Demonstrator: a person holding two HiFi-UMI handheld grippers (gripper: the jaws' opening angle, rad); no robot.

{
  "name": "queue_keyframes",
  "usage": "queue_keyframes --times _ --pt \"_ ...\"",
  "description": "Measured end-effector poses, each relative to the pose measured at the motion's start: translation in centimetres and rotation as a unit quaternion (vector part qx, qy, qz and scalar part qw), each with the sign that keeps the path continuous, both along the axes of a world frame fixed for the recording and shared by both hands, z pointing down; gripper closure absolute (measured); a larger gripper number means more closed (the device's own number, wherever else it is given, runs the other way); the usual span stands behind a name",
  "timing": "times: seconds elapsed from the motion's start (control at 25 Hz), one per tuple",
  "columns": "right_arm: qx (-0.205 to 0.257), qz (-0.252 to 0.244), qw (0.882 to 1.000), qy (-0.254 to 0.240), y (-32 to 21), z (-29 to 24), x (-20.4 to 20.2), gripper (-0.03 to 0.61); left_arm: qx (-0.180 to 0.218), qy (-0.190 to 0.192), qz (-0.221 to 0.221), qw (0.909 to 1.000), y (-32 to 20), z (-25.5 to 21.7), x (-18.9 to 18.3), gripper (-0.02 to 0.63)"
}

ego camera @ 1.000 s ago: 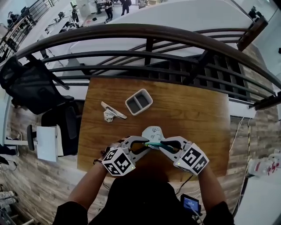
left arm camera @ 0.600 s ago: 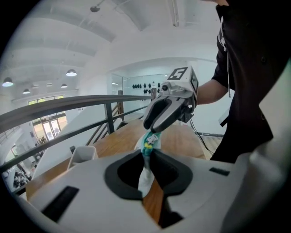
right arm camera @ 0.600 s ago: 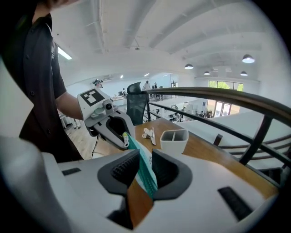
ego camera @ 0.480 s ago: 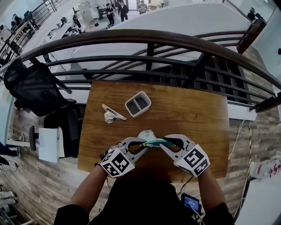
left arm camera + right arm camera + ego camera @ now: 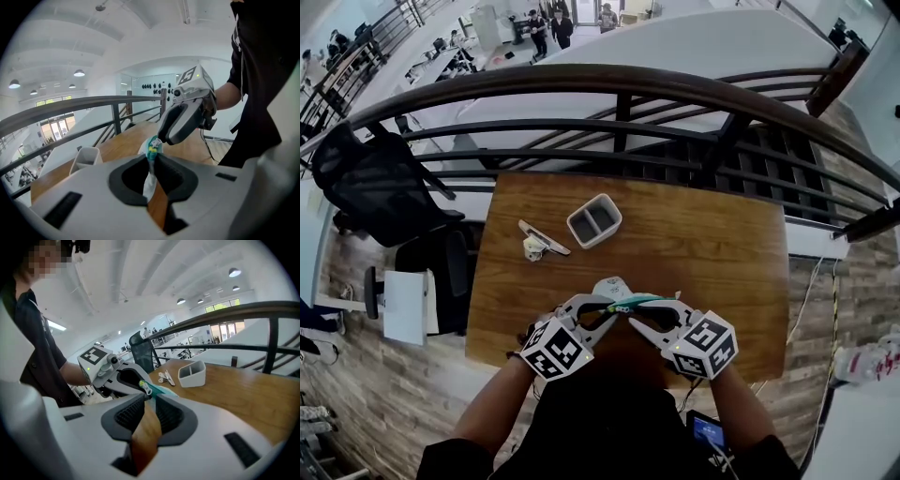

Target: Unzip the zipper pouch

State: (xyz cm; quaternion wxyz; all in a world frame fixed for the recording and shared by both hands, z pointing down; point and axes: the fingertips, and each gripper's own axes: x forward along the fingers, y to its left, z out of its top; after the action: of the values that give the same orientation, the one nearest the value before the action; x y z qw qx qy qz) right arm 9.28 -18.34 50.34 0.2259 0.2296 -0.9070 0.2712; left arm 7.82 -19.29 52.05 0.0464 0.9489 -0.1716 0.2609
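I hold a white zipper pouch [image 5: 612,287] with a teal zipper edge [image 5: 642,301] just above the front of the wooden table [image 5: 722,253]. My left gripper [image 5: 598,311] is shut on the pouch's white cloth [image 5: 149,180], just under the teal end [image 5: 153,146]. My right gripper [image 5: 636,319] faces it from the right. Its jaws are closing, and the teal zipper tape [image 5: 161,391] runs between their tips [image 5: 150,397]. The white zipper pull [image 5: 144,388] sits just past those tips, against the left gripper's fingers [image 5: 124,380].
A grey two-compartment tray [image 5: 596,218] and a small white piece with a flat strip [image 5: 536,244] lie at the table's back left. A dark railing [image 5: 619,122] runs behind the table. A black chair [image 5: 375,187] stands at the left.
My right gripper has slid left, toward the left gripper, so the two now stand closer together. The pouch stays held between them at about the same spot.
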Motion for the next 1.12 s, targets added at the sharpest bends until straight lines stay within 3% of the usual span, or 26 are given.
queue_keyframes --times 0.72,1.12 --pt "-0.028 0.025 0.999 -0.032 0.0 -0.2 0.2 0.552 0.023 -0.029 0.024 0.9990 0.5 0.3 1.2 0.571" --pt "-0.049 0.025 0.998 -0.012 -0.5 0.4 -0.2 0.565 0.042 -0.047 0.025 0.9977 0.3 0.5 0.3 0.572"
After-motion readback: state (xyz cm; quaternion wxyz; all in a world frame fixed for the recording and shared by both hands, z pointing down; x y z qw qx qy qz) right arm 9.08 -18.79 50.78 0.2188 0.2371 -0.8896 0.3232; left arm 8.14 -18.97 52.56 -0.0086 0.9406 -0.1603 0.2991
